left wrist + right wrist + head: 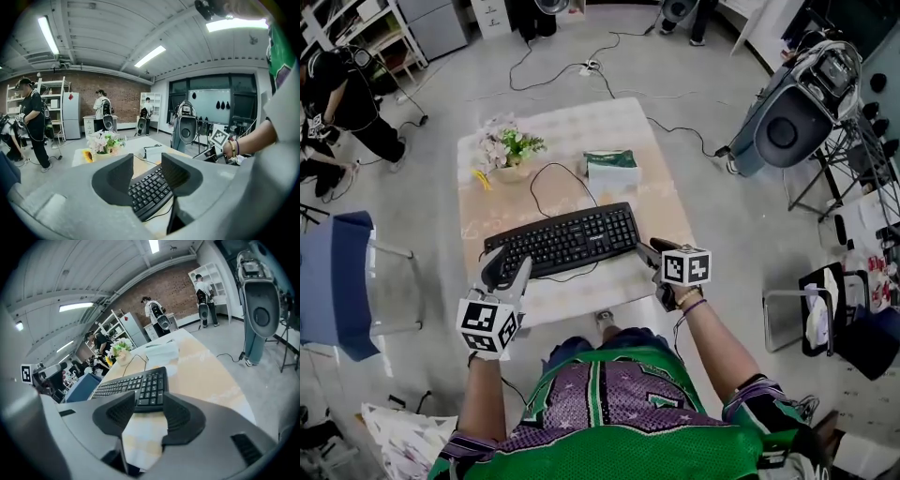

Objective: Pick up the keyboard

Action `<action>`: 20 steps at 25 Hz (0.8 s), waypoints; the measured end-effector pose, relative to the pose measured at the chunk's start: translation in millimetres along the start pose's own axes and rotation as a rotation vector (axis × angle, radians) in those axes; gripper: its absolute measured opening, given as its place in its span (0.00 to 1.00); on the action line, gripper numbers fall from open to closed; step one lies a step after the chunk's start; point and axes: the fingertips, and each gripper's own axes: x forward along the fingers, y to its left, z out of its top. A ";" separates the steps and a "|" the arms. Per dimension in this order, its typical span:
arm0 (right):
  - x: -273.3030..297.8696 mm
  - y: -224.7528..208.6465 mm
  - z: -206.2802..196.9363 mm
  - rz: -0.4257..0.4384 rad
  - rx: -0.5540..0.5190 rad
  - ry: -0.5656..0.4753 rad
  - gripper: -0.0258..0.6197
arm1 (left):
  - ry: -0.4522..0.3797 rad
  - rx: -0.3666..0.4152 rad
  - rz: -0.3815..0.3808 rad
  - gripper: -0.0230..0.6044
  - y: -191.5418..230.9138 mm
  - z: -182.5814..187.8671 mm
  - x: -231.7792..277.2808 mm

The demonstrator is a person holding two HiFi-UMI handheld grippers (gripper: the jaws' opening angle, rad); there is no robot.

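Observation:
The black keyboard lies slantwise on the table near its front edge. My left gripper is at the keyboard's near left corner, jaws open, and it holds nothing. In the left gripper view the keyboard shows through the gap of that gripper, just beyond its tips. My right gripper is at the keyboard's right end, also open and empty. In the right gripper view the keyboard's right end lies just ahead of the jaws of that gripper, with bare tablecloth between them.
A flower pot and a green-topped white box stand behind the keyboard, whose cable loops between them. A blue chair is left of the table, a large grey machine is to the right, and people stand at the far left.

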 end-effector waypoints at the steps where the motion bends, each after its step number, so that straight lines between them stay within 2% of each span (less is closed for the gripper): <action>1: 3.4 -4.8 -3.8 0.001 0.017 0.008 0.31 | 0.007 0.003 -0.002 0.35 -1.1 -1.1 3.3; 11: 43.4 -32.1 -29.9 0.026 0.205 0.069 0.31 | 0.062 0.035 -0.020 0.35 -8.2 -10.7 25.8; 20: 61.2 -33.8 -32.0 0.109 0.391 0.066 0.31 | 0.067 0.033 -0.004 0.35 1.0 -11.2 26.8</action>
